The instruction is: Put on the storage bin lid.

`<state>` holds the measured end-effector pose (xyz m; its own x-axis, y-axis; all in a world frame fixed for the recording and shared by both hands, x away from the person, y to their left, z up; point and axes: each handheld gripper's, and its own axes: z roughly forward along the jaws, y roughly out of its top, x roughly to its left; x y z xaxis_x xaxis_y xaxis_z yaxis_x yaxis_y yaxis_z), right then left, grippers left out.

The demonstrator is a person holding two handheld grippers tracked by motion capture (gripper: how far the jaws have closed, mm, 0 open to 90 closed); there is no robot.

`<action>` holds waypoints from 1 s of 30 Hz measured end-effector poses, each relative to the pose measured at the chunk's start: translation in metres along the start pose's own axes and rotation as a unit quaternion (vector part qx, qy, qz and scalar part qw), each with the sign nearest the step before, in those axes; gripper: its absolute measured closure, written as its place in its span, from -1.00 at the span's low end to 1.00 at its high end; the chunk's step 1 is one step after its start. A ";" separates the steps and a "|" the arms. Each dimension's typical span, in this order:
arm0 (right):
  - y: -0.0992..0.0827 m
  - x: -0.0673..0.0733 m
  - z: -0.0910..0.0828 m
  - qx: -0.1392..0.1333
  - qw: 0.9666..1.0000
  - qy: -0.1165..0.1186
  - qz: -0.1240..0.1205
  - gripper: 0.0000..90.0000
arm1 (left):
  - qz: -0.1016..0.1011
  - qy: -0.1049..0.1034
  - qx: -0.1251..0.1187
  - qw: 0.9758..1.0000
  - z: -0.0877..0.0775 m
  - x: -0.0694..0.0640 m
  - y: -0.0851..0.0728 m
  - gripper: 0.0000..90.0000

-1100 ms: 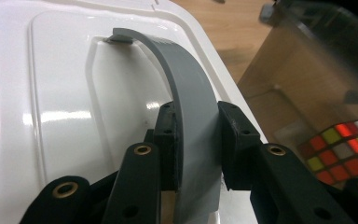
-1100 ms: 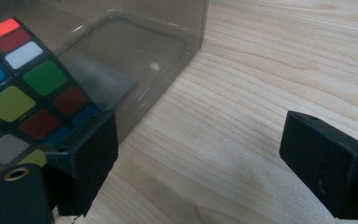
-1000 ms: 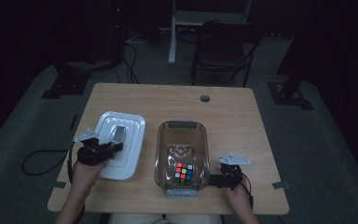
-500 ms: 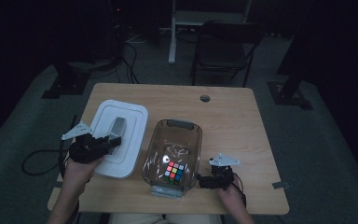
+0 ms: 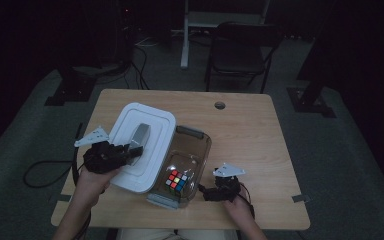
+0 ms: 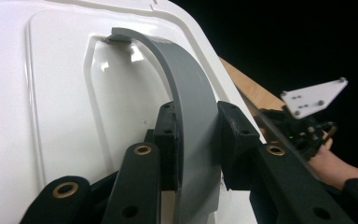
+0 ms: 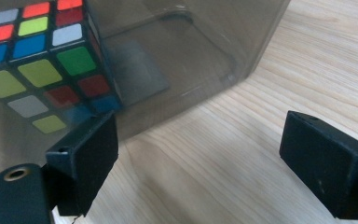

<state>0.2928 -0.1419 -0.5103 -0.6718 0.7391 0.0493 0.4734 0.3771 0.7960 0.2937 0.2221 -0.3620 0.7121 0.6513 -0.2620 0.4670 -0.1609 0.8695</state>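
Observation:
A white lid [image 5: 130,165] with a grey arched handle [image 5: 140,135] hangs tilted above the table's left side, its right edge over the left rim of a clear plastic box [image 5: 200,142]. My left gripper [image 5: 135,150] is shut on that handle [image 6: 186,102], one pad on each side, with the lid [image 6: 60,93] behind it. A colourful puzzle cube [image 5: 176,180] lies in the near end of the box. My right gripper [image 5: 206,192] stands open at the box's near right side. Its left pad sits against the box wall [image 7: 191,56], close to the cube [image 7: 42,60].
The wooden table [image 5: 250,135] has a round cable hole [image 5: 220,105] near its far edge. A dark chair [image 5: 240,55] and a desk leg [image 5: 185,35] stand beyond it. Cables lie on the floor at the left [image 5: 40,170].
The lid has risen and moved right, over the box's left rim. The box's near end has swung left, leaving the box askew. The right gripper has followed it leftward.

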 end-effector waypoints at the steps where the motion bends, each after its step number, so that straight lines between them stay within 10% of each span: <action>1: 0.001 0.001 0.002 0.000 1.000 0.002 -0.001 -0.75 | -0.003 -0.005 0.000 1.000 0.002 -0.001 0.000 0.61; 16: 0.022 0.019 0.026 -0.005 1.000 0.017 -0.020 -0.75 | 0.006 -0.043 0.038 0.998 0.032 -0.002 0.001 0.61; 30: 0.015 -0.007 0.009 -0.021 0.999 -0.021 0.016 -0.75 | -0.013 -0.069 0.082 0.994 0.070 0.002 0.000 0.60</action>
<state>0.3094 -0.1360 -0.5045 -0.6315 0.7737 0.0501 0.4697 0.3304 0.8187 0.3317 0.1720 -0.3920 0.7583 0.5505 -0.3493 0.5582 -0.2716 0.7840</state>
